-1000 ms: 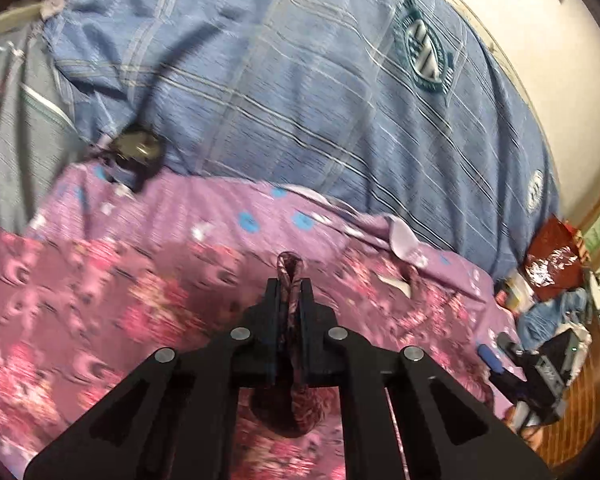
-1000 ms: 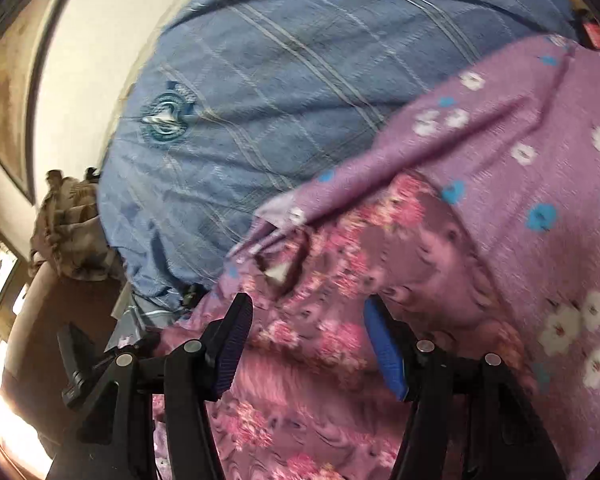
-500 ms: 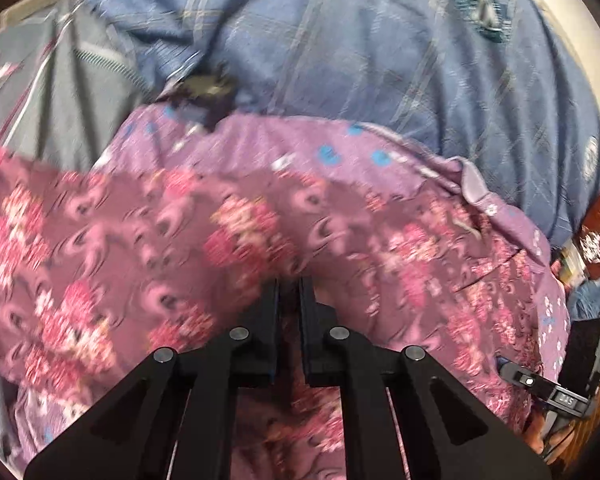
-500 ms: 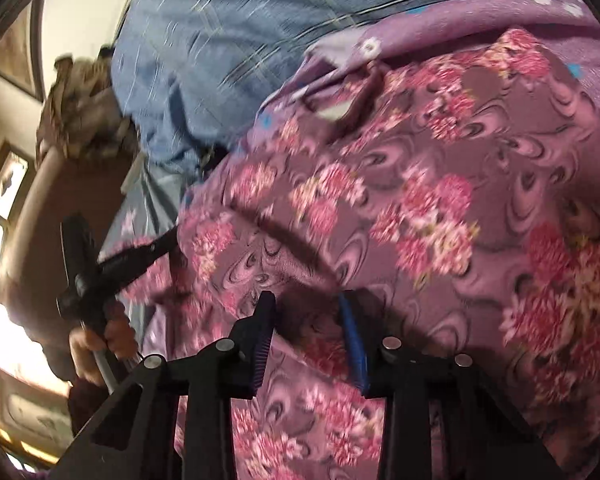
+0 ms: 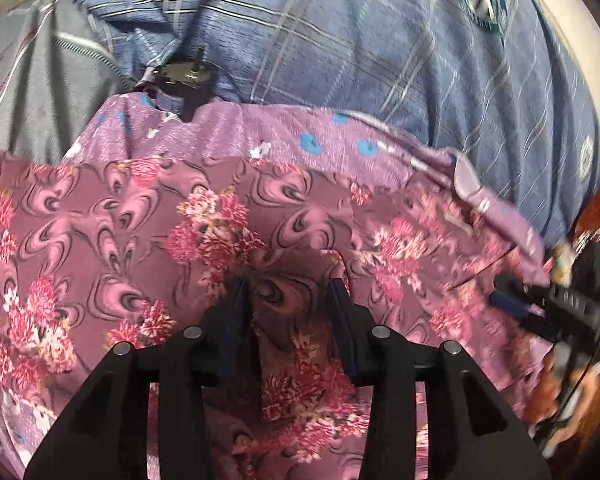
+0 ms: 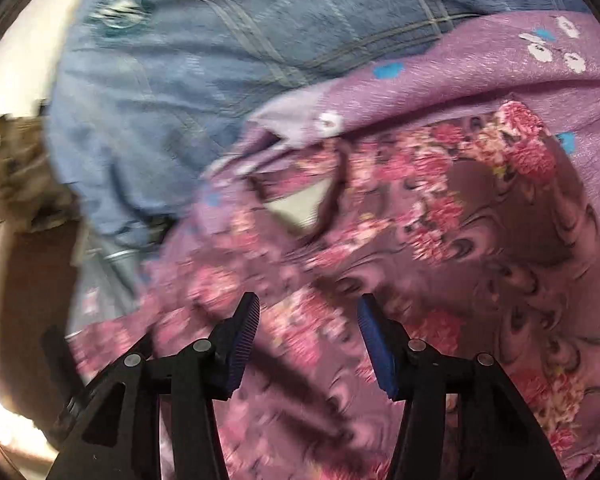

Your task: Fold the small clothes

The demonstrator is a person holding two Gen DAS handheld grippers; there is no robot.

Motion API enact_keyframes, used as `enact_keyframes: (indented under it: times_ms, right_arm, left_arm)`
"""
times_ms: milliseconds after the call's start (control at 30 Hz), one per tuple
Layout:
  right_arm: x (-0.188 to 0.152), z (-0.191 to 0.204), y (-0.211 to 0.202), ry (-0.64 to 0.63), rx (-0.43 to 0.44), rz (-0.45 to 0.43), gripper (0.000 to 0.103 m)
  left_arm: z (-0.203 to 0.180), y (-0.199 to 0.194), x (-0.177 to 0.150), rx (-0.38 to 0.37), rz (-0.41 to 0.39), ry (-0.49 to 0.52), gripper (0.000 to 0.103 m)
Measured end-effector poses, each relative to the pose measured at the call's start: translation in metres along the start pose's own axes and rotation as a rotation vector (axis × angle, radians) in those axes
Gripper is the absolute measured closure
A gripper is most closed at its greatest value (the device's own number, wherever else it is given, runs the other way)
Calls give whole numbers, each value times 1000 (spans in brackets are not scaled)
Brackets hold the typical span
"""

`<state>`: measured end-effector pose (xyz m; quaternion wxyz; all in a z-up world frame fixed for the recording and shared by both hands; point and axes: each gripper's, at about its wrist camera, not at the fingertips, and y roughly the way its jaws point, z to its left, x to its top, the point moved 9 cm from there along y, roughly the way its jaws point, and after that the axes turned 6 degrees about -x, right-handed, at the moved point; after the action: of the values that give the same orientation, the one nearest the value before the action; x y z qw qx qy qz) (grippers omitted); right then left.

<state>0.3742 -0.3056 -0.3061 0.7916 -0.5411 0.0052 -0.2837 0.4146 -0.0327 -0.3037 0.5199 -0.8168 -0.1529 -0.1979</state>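
Floral garment (image 5: pixel 100 248) lay spread over the lilac cloth (image 5: pixel 260 128) on the blue bedspread (image 5: pixel 380 40); my left gripper (image 5: pixel 288 284) and right gripper (image 6: pixel 308 312) gaped empty above it. Best: pinch one edge squarely, fold flat.

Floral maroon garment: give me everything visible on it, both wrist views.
The floral maroon garment is thin, soft-looking fabric, plum with swirl motifs and pink flower clusters. It lies spread and wrinkled over a lilac cloth with blue dots, on the blue plaid bedcover. The right wrist view shows a neck opening with a pale label. Left gripper and right gripper are both open just above it; contact unclear.
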Motion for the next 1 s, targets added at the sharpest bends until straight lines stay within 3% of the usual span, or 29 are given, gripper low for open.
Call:
enact_keyframes:
  times_ms: [67, 133, 200, 267, 367, 400, 433, 467, 500, 633, 700, 733, 833, 867, 933, 967, 1000]
  right_arm:
    - [-1, 4, 9, -3, -18, 27, 48]
    - [1, 8, 13, 2, -47, 24, 42]
    - [2, 16, 16, 4, -66, 23, 36]
    - [2, 20, 19, -12, -107, 9, 34]
    - [-1, 26, 26, -66, -191, -27, 37]
    - [-2, 27, 27, -102, -240, -42, 49]
    - [0, 25, 28, -148, -303, -62, 71]
    - [1, 26, 27, -189, -336, -90, 80]
    - [1, 26, 27, -193, -317, -97, 94]
    - [12, 18, 10, -105, -192, -141, 103]
    - [27, 9, -12, -91, -209, -252, 103]
    - [34, 6, -22, -63, -176, -293, 103]
    - [40, -6, -24, -8, -139, -294, 103]
    - [39, -5, -18, -9, -83, -254, 102]
    - [30, 7, -6, 19, 105, -118, 89]
    - [26, 6, -5, 47, 145, -62, 79]
    - [24, 8, -6, 60, 146, -44, 54]
  left_arm:
    - [0, 8, -4, 63, 17, 44, 67]
    - [-1, 13, -9, 86, 34, 67, 77]
    - [-2, 13, -9, 115, 25, 95, 82]
    - [-5, 9, -10, 109, 12, 111, 91]
    - [-12, 6, -11, 78, 4, 116, 93]
    - [-12, 6, -12, 83, 4, 122, 93]
    - [-13, 5, -13, 85, 3, 125, 93]
    - [-14, 4, -14, 84, 1, 127, 93]
    - [-14, 4, -13, 81, -3, 125, 94]
    - [-9, -4, -10, 66, -26, 101, 97]
    - [-6, -7, -8, 51, -36, 81, 97]
    - [-5, -8, -7, 41, -38, 74, 97]
    - [-6, -4, -7, 46, -31, 82, 97]
    - [-6, -3, -8, 49, -27, 85, 97]
    - [-7, -3, -8, 52, -24, 89, 97]
    - [-6, -3, -8, 49, -25, 90, 97]
    - [-7, -3, -8, 46, -29, 91, 97]
